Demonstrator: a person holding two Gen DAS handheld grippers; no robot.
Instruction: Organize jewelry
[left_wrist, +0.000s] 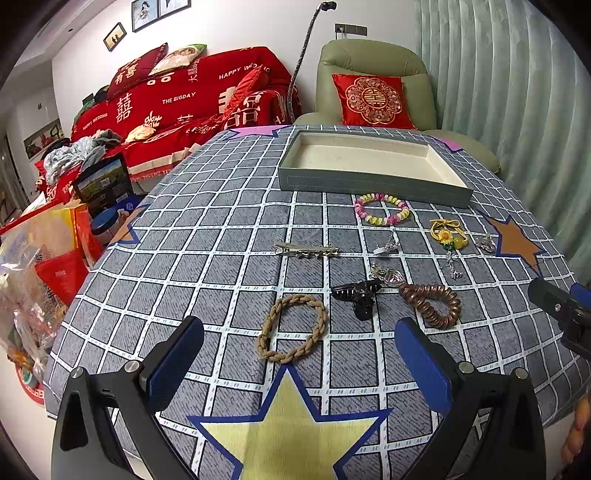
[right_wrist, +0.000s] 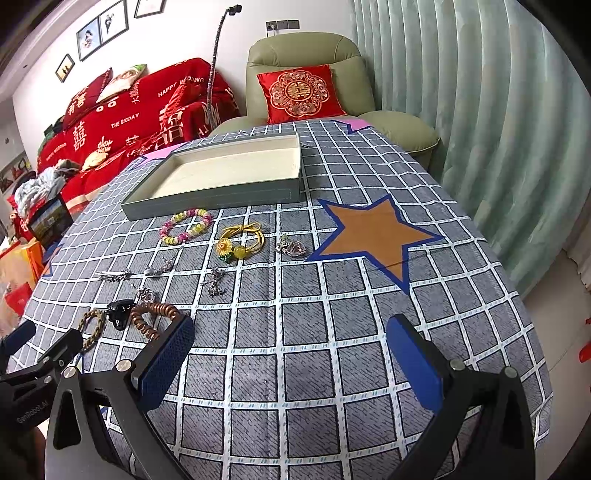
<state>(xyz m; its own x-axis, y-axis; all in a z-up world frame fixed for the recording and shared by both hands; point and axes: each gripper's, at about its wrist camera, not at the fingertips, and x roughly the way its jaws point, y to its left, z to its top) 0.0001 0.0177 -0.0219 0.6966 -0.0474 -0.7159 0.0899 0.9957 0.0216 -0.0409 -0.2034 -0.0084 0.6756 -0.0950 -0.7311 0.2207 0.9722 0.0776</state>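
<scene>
An empty grey tray with a cream lining lies at the far side of the table. Jewelry lies in front of it: a pink-yellow bead bracelet, a yellow sunflower cord, a silver hair clip, a black claw clip, a brown spiral tie, a braided tan tie and small silver pieces. My left gripper is open, just short of the braided tie. My right gripper is open above bare cloth.
The table carries a grey checked cloth with a yellow star near me and an orange star at the right. Behind stand a green armchair, a red sofa and a curtain. Bags crowd the floor at the left.
</scene>
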